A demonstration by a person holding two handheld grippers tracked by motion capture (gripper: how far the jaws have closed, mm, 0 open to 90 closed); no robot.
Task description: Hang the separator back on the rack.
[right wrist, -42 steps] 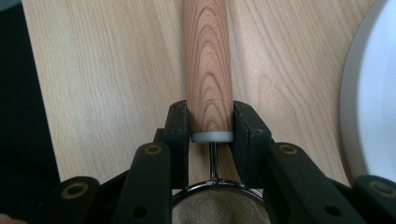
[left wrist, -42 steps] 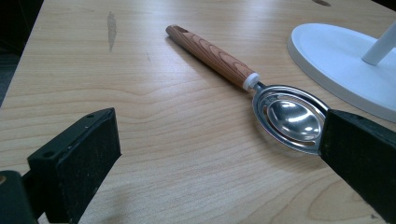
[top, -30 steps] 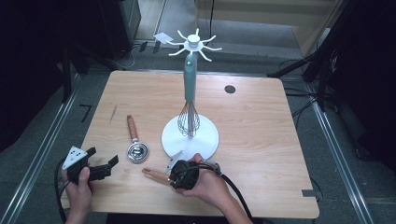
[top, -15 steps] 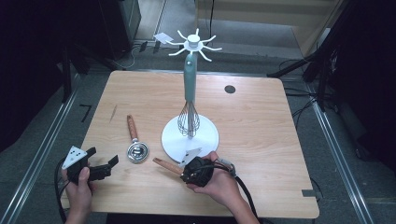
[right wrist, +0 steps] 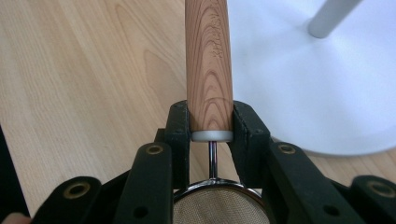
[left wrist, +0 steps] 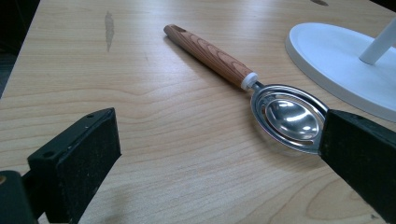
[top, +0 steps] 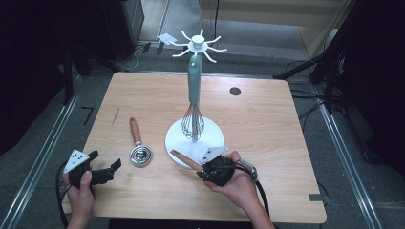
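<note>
Since the earlier frames, the right gripper (top: pixel 213 171) has carried its load rightward and raised the handle end over the edge of the white stand base (top: pixel 181 143). Its jaws pinch the wood-handled mesh strainer (right wrist: pixel 208 60) at the handle's bottom collar, mesh bowl toward the hand. Maintain this clamp, keep the handle clear of the hanging whisk (top: pixel 193 125), and present the handle's end to a hook at the stand top (top: pixel 198 46); the left gripper (top: pixel 98 172) rests spread near the egg separator (left wrist: pixel 285 114) on the table (top: pixel 267 143).
</note>
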